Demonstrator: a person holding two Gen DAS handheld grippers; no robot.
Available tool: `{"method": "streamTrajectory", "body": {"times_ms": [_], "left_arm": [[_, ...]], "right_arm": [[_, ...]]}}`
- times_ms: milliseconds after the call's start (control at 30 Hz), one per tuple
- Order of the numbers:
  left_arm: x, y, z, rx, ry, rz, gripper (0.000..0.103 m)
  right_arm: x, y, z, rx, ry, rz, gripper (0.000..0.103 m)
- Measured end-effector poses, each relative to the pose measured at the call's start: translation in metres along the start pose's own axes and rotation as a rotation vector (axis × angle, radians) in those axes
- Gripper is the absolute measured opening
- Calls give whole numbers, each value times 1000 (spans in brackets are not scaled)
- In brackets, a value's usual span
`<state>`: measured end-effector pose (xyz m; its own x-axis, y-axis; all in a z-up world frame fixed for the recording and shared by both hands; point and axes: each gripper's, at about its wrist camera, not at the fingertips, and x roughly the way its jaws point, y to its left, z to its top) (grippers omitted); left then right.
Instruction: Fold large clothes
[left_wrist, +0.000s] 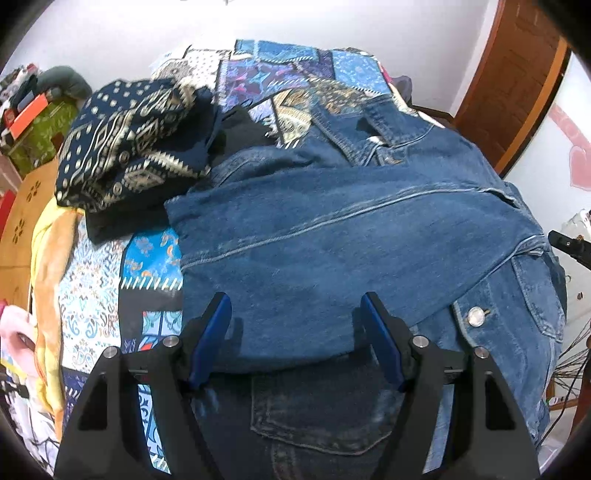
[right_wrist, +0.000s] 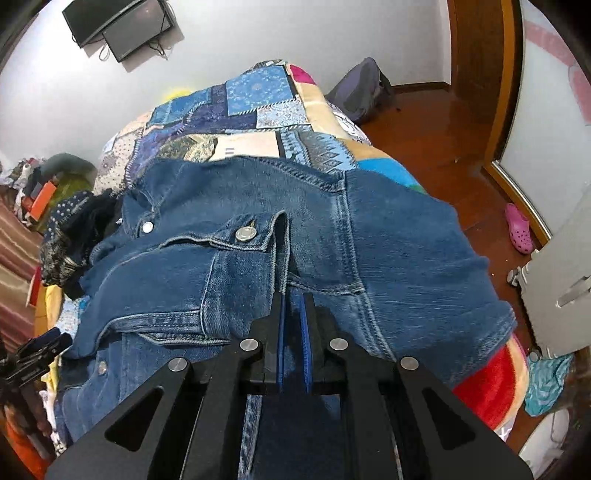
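Note:
A blue denim jacket (left_wrist: 332, 221) lies spread on a patchwork bedspread (left_wrist: 277, 70), with one sleeve folded across its body. My left gripper (left_wrist: 295, 306) is open just above the sleeve's near edge, with nothing between its blue pads. In the right wrist view the jacket (right_wrist: 388, 240) bulges upward. My right gripper (right_wrist: 292, 299) is shut on a fold of the denim jacket near a buttoned chest pocket (right_wrist: 229, 243). The left gripper's tip also shows at the left edge of the right wrist view (right_wrist: 40, 350).
A crumpled dark patterned garment (left_wrist: 133, 140) lies on the bed left of the jacket. Dark jeans (left_wrist: 314, 417) lie under my left gripper. Clutter (left_wrist: 33, 114) fills the far left. A wooden floor (right_wrist: 443, 136), backpack (right_wrist: 362, 92) and pink shoe (right_wrist: 519, 229) lie right of the bed.

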<state>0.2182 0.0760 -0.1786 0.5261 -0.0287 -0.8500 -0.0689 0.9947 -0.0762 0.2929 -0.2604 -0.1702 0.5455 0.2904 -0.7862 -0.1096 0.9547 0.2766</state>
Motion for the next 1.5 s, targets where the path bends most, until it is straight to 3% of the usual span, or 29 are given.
{"method": "streamTrajectory", "body": {"times_ms": [100,167,300,500,800,1200,1300,1400,1467,1500], "left_arm": [[-6,-9,9,14,-26,-12,71],[-12,-16,17,21,-48,-29,71],[-23,-33,30,54,-94,-39,71],[-32,-57,42,98,-135,-66,72],[-17,-79,43,126,-97,-83,72],[-9,-71,39,85,-73,-79,72],[-10,-68,38,77,-74,-74,72],[-11,-63,37,65,-75,-74,72],[-12,-60,36,58,-77,-74,72],[-12,-59,35,55,-79,-74,72]], "right_arm": [[-15,-10,6,29,-32,-10,17],[-28,-21,9,61,-67,-24,33],[-51,-47,12,143,-124,-48,50],[-57,-100,4,324,-113,-63,51],[-18,-158,-31,572,26,1,51],[23,-191,-26,684,31,66,53],[30,-196,-21,708,23,47,53],[30,-191,-18,708,7,4,47],[26,-184,-15,678,-5,-55,29],[23,-180,-13,658,-15,-78,27]]}}
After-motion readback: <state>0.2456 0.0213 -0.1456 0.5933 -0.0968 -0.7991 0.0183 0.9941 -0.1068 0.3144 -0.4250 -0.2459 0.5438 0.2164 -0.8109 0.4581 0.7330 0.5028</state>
